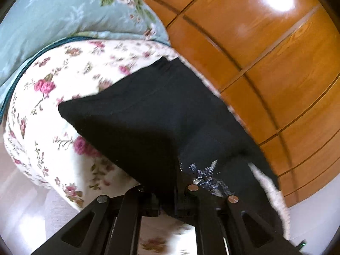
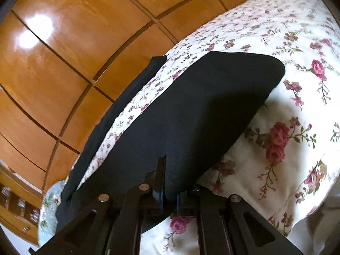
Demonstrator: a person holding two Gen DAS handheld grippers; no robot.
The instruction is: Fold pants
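- Pale blue floral pillow point(image 1: 63, 14): far left in your left wrist view, lying at the far end of the bed, its near edge touching the bedspread.
- White rose-print bedspread point(image 1: 53, 89): covers the bed; bare cloth lies open to the left of the pants in this view, and to their right in your right wrist view.
- Black pants point(image 1: 148, 110): on the bedspread, one fold lifted off it and running into both claws; a corner points left in your left wrist view.
- Left gripper point(image 1: 167, 193): your claw is clenched on the near edge of the pants; no earlier view shows its jaws moving.
- Wooden wardrobe point(image 1: 265, 53): glossy panelled doors close beside the bed's edge, right of the pants here, leaving little room on that side.
- Right gripper point(image 2: 170, 193): clenched on the pants, cloth pinched between its blue pads point(image 2: 162, 197).
- Pants strip point(image 2: 110, 123): a dark band hangs along the bed's wardrobe-side edge in your right wrist view.
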